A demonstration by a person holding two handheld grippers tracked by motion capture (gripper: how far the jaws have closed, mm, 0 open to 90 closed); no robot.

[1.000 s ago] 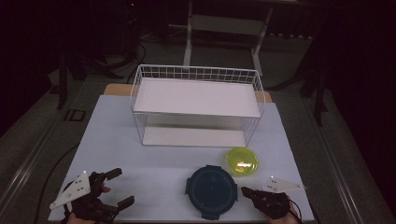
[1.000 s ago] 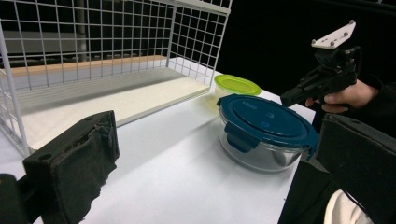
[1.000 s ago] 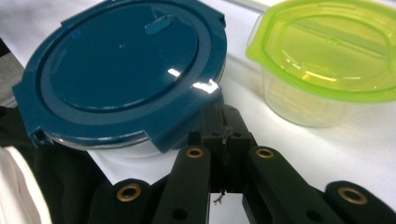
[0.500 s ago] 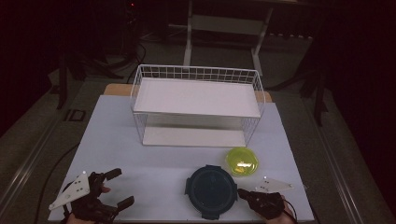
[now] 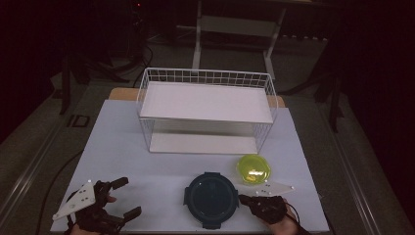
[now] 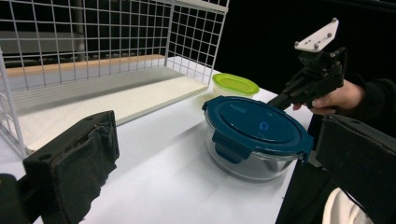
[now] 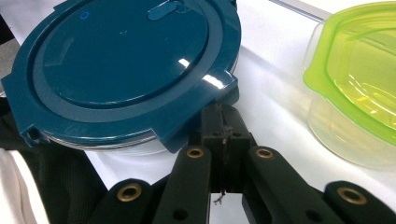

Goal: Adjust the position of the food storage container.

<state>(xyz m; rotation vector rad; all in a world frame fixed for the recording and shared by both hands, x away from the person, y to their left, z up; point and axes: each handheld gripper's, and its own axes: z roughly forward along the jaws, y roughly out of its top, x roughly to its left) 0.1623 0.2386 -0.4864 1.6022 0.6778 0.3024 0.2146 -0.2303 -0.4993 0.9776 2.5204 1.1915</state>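
Resting near the front edge of the counter (image 5: 127, 147), a little right of its middle, is the round glass container with the dark blue lid (image 5: 211, 198). Its lid is on, and the four clip tabs are seen around the rim.

From the front right corner comes the right claw (image 5: 243, 199). Its jaws are pressed fully together with nothing between them, and in the right gripper view the closed tip (image 7: 223, 122) is at the rim of the blue lid, touching or almost touching one tab; I cannot tell which. In the left gripper view this same claw (image 6: 275, 101) points down at a slant to the far side of the container, with a hand (image 6: 337, 97) behind it.

Near the front left corner is the left claw (image 5: 129, 197). Its jaws stand wide apart and hold nothing. It is well apart from the container. In its own view the two black pads (image 6: 77, 158) rise at both sides of the picture, and the container (image 6: 254, 135) is seen between them, farther off.

Just beside the blue-lidded container, behind it and toward the right edge, stands a smaller container with a yellow-green lid (image 5: 253, 168). The two are close but they do not touch.

At the back of the counter stands a white wire rack (image 5: 205, 110) with two white shelves.
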